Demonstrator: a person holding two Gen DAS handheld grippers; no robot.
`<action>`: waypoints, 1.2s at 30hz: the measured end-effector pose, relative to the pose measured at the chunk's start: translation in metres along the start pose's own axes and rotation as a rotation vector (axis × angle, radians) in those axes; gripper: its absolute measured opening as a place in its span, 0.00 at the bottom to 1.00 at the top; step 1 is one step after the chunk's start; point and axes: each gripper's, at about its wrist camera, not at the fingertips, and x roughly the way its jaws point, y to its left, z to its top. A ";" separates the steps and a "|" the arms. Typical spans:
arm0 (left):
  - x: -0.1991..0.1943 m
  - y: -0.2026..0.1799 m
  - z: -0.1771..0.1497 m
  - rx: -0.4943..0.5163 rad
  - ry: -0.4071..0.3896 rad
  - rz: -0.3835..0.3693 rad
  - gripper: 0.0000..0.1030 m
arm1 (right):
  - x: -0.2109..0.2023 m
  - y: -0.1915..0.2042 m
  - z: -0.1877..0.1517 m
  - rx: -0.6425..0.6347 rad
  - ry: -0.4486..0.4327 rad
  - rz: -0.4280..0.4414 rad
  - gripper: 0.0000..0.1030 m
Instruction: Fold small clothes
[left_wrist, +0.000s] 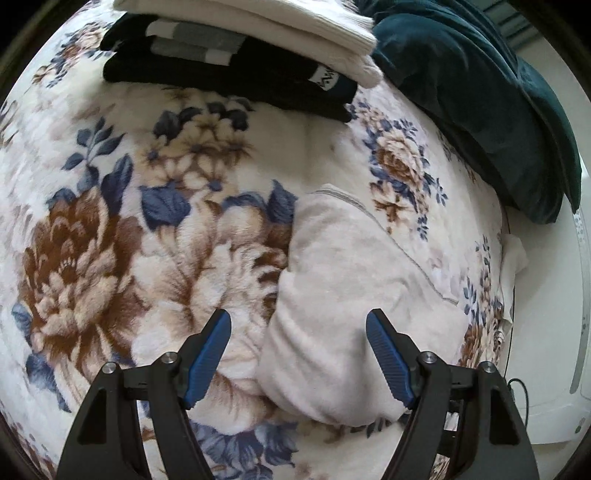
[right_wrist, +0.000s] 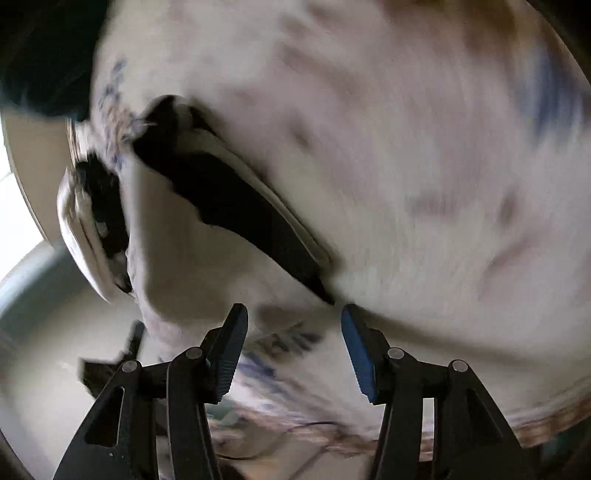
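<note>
Hovering lower centre, the left gripper (left_wrist: 298, 325) stood open astride the cream garment (left_wrist: 354, 295), seemingly to pin it; the right gripper (right_wrist: 294, 317) gaped empty, blurred

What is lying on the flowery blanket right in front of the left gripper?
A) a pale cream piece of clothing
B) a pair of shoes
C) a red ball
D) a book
A: a pale cream garment lies on the floral blanket just ahead of the open left gripper, with nothing between its blue pads.
</note>
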 end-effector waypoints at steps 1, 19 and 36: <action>-0.001 0.001 0.000 0.001 -0.001 0.005 0.72 | 0.000 0.001 -0.002 -0.002 -0.034 0.012 0.49; 0.028 -0.034 0.001 0.102 0.043 -0.012 0.72 | -0.069 0.050 0.015 -0.344 -0.274 -0.419 0.08; 0.079 -0.011 0.025 0.086 0.129 0.054 0.91 | 0.027 0.134 0.010 -0.779 -0.253 -0.556 0.40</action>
